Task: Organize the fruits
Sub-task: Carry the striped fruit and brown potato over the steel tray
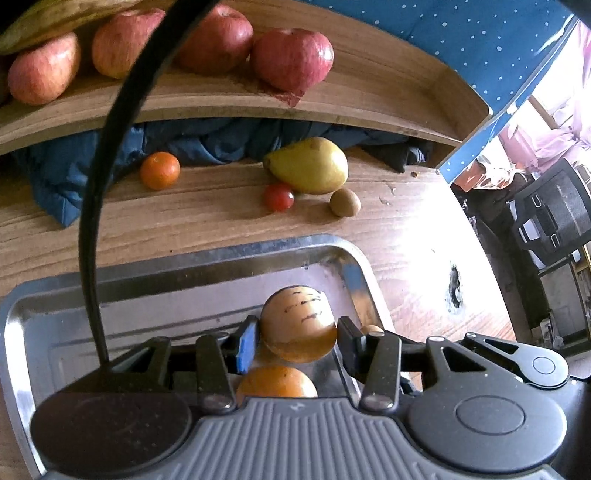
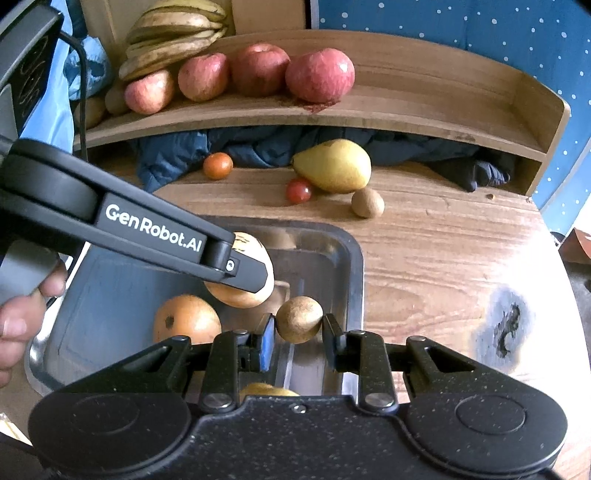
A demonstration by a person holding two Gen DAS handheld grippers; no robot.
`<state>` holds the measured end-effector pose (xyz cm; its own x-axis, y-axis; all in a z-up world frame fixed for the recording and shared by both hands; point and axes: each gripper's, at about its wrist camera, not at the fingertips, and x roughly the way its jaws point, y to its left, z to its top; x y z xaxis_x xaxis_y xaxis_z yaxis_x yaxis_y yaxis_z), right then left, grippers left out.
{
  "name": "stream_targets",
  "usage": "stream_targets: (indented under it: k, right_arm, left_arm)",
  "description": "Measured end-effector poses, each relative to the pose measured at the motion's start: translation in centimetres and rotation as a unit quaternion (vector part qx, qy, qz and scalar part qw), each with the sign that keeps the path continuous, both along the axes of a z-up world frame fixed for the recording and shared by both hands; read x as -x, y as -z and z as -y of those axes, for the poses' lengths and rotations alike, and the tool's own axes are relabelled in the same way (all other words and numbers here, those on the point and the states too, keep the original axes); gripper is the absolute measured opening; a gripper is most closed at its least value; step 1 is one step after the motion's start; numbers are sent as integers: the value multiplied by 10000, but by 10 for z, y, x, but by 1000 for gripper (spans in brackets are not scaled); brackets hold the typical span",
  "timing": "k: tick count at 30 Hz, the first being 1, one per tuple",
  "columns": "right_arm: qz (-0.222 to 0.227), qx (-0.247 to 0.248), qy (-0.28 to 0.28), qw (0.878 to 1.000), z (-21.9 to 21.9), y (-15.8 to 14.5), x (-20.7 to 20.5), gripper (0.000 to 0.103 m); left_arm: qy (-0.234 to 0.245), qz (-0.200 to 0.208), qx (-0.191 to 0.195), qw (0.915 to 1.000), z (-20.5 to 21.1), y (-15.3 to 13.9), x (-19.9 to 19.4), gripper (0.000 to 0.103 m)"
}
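My left gripper [image 1: 297, 341] is closed on a pale round fruit with dark streaks [image 1: 298, 323], which I hold over the metal tray [image 1: 192, 266]. My right gripper [image 2: 298, 332] clamps a small brown fruit [image 2: 298, 319] above the same tray. An orange [image 2: 186, 318] lies in the tray. On the wooden table [image 2: 443, 258] behind lie a pear [image 2: 334, 166], a tomato [image 2: 298, 191] and another brown fruit [image 2: 366, 202].

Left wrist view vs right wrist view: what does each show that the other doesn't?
Left wrist only: the left gripper head-on, clamped on the striped tan fruit, and a black chair at right.
Right wrist only: bananas on the shelf, the right gripper pinching a small brown fruit, and a hand.
Both: apples, pear, steel tray.
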<state>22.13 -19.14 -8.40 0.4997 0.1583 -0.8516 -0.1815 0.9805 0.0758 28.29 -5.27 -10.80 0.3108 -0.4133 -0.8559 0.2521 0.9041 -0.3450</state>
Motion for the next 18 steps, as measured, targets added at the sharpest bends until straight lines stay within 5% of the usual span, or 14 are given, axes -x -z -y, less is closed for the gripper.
stream_targets:
  k: [18]
  right_arm:
    - [-33,-10,-124,9999,5,-2,10,30]
  left_arm:
    - [-118,23,-92,9999,5,0,11,50]
